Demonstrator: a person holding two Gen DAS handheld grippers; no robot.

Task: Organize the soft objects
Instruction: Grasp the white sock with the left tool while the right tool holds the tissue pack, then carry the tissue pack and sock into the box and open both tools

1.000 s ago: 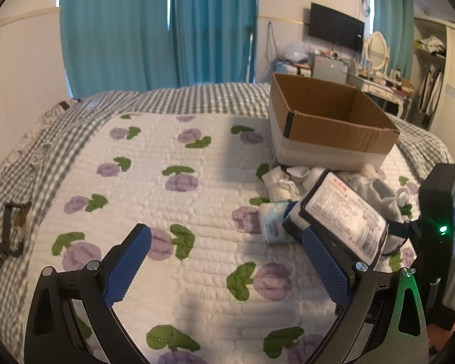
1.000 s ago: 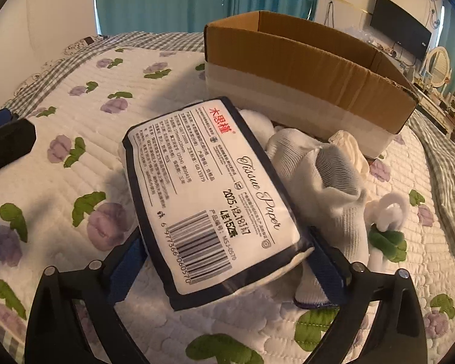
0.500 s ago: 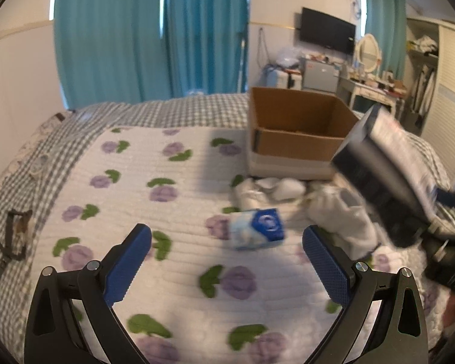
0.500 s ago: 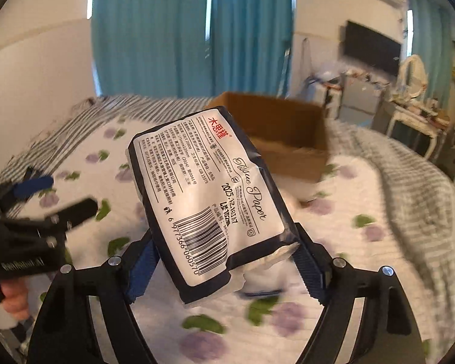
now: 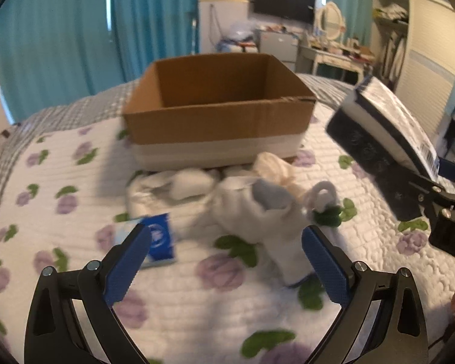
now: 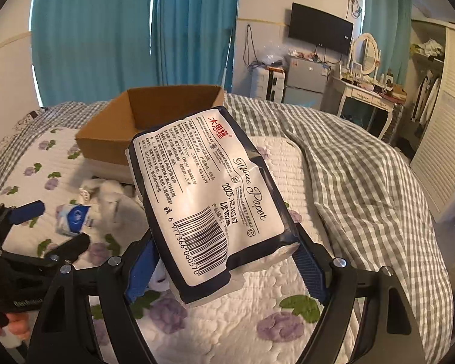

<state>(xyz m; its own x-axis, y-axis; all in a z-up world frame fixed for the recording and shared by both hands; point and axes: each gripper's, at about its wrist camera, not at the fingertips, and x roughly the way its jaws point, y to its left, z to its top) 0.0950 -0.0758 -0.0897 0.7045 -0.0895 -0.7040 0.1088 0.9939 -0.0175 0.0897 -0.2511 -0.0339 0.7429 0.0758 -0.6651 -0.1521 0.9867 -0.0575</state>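
Centrally in the right wrist view, my right gripper (image 6: 227,267) pinches a navy-and-white plastic pack of tissue paper (image 6: 209,200) between its blue pads, lifted clear of the white quilted bedspread with purple flowers (image 6: 288,318). Behind it, at upper left of centre, stands the open brown cardboard box (image 6: 106,133), its interior bare as far as I can see. In the left wrist view, my left gripper (image 5: 227,261) has its fingers spread wide with nothing between them, low in the frame above the bedspread. Just beyond them lie a heap of white socks (image 5: 257,203) and, at lower left, a small blue-and-white tissue packet (image 5: 157,239), both in front of the box. Focus is soft there.
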